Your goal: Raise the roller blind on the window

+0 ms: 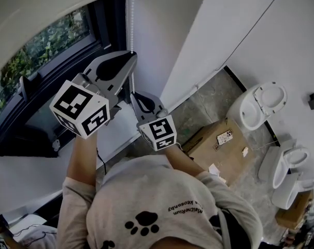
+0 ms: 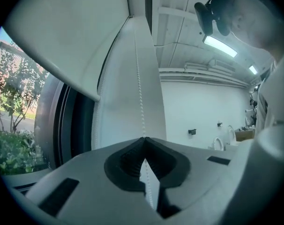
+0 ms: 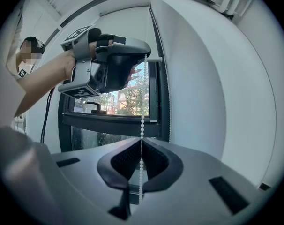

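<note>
Bead chain [image 3: 142, 125] is pinched by the closed right gripper [image 3: 141, 142] beside the window [image 1: 43, 45]; higher up, it is clamped by the left gripper [image 2: 144, 138]. Beyond, the window's top is covered by the roller blind [image 2: 71, 36].

Left gripper [image 2: 144, 139], jaws closed together on the white bead chain [image 2: 140, 93], chain running straight up from the tips against a white wall strip, pale roller blind [image 2: 71, 36] slanting across the upper left, window [image 2: 62, 125] at left, small white fixtures [image 2: 218, 143] far right, perhaps toilets
</note>
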`<move>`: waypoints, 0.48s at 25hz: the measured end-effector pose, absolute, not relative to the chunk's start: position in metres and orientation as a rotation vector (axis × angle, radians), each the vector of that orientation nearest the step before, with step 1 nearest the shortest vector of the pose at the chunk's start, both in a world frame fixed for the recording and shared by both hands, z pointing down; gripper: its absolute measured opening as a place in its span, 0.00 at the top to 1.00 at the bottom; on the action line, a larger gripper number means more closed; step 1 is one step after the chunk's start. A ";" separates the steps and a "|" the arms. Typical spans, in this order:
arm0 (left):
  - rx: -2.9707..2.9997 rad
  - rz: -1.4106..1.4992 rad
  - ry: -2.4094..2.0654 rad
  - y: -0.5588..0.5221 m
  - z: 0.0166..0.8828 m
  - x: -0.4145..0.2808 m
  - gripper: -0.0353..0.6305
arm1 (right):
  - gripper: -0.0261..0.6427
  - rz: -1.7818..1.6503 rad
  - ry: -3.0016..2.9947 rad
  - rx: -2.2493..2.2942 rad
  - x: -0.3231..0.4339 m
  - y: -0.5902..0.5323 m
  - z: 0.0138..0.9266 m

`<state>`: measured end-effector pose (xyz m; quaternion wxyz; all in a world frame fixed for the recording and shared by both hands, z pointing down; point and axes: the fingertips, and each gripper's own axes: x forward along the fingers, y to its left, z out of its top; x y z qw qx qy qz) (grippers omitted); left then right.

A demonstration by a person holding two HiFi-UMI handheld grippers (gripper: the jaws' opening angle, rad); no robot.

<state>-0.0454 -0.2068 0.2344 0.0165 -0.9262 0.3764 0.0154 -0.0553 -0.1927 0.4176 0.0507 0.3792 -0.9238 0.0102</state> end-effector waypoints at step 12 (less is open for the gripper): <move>-2.953 -0.007 1.232 -0.211 0.290 -0.048 0.94 | 0.94 0.088 -2.705 1.113 -0.055 -0.191 0.472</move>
